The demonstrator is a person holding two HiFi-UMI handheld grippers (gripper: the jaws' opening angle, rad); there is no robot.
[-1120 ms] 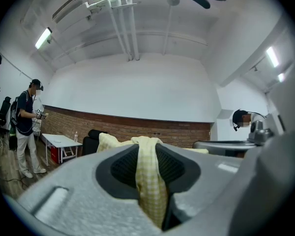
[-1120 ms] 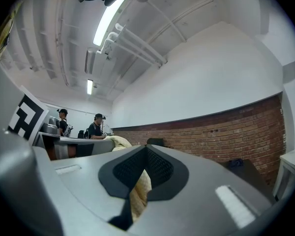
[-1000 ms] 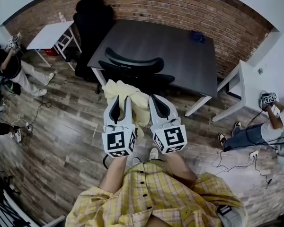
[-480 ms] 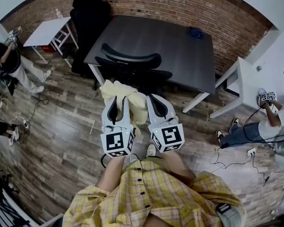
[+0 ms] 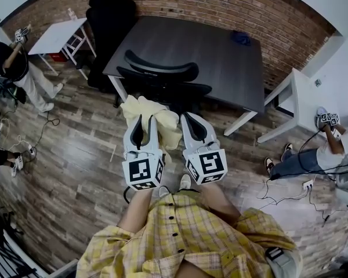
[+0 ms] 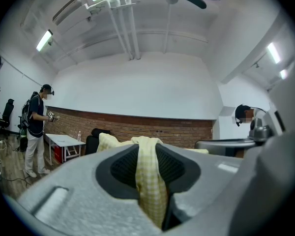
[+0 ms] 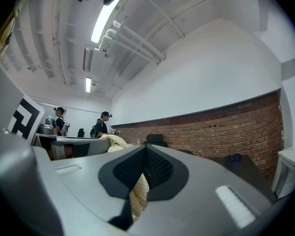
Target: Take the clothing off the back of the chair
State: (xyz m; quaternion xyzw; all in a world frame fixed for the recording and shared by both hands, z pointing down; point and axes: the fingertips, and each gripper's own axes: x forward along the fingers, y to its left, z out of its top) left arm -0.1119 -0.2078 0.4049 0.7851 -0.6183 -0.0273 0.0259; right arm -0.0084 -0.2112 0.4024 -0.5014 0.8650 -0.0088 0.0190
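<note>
Pinching garment between jaws: left gripper, right gripper.

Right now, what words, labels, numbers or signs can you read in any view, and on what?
None readable in any view.
Left gripper, right gripper: square black-and-white markers on their cubes, patterns only, no letters.
Garment: check pattern, no tag or print showing.
Bottle on white table: too small to read any label.
</note>
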